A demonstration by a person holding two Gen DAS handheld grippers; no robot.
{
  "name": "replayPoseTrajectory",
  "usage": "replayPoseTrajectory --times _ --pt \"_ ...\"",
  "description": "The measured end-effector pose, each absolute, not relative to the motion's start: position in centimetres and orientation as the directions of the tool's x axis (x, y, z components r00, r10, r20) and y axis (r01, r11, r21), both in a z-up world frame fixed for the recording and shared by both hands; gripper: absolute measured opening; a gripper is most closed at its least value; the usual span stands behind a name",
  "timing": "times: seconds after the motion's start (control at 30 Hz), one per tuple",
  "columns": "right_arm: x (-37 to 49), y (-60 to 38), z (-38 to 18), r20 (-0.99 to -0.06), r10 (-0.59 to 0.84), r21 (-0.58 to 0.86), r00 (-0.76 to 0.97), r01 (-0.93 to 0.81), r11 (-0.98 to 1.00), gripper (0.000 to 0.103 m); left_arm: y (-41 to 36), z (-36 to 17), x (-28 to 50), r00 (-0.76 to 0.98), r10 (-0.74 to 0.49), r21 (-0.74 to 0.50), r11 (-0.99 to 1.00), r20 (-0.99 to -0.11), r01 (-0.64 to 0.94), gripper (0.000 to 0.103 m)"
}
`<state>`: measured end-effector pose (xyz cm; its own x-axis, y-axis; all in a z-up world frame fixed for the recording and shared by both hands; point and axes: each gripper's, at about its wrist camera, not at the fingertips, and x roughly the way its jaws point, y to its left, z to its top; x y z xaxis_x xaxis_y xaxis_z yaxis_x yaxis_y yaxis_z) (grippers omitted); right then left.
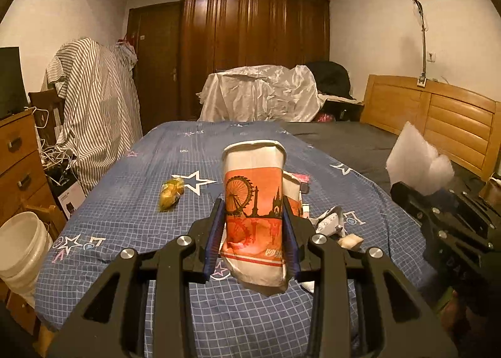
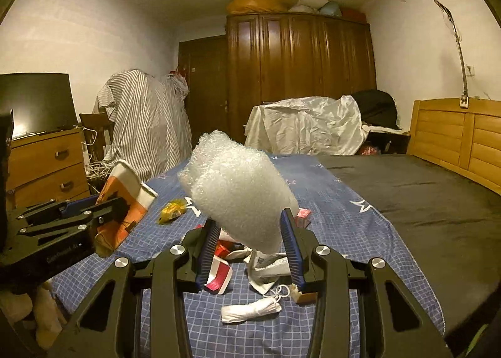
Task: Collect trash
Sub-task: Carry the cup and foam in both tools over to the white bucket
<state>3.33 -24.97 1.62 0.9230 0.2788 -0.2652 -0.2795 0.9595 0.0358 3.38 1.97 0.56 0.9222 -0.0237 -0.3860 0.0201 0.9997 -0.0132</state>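
Left gripper (image 1: 253,226): clamped on a crushed paper cup (image 1: 253,201) — frame centre.
Right gripper (image 2: 250,245): pinching a bubble-wrap wad (image 2: 238,189) — centre, above litter on the bed (image 2: 360,232).

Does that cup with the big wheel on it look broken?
Yes. The paper cup clamped in the left gripper is squashed: its rim is bent out of round and its bottom is crumpled flat. The right gripper holds bubble wrap.
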Motion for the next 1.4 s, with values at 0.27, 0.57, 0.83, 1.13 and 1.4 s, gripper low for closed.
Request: replayPoseTrajectory --times 0.27,0.57,0.83,1.13,1.4 --pt "3.5 -23.9 2.2 -0.266 0.318 0.036 0.91 -0.32 0.947 0.041 3.8 0.8 3.3 0.925 0.017 -0.029 0.999 -0.381 -0.031 0.033" --pt "6.2 -15.1 4.3 -0.252 0.489 0.026 0.835 -0.499 0.866 0.041 12.2 2.4 2.3 0.915 0.181 -0.047 0.976 -0.362 -0.212 0.033" --pt "7.8 -2.2 6.7 -0.285 0.662 0.021 0.693 -0.686 0.727 0.041 22.8 3.8 0.6 0.864 0.346 -0.065 0.917 -0.366 -0.394 0.034" --pt "9.4 16.2 8.3 -0.398 0.785 0.056 0.475 -0.841 0.538 0.041 35.9 3.9 -2.0 0.752 0.505 -0.08 0.806 -0.423 -0.586 0.034" --pt "11.1 32.8 7.2 -0.546 0.797 0.136 0.258 -0.912 0.387 0.041 46.5 2.1 -3.2 0.653 0.543 -0.098 0.725 -0.528 -0.682 0.034"
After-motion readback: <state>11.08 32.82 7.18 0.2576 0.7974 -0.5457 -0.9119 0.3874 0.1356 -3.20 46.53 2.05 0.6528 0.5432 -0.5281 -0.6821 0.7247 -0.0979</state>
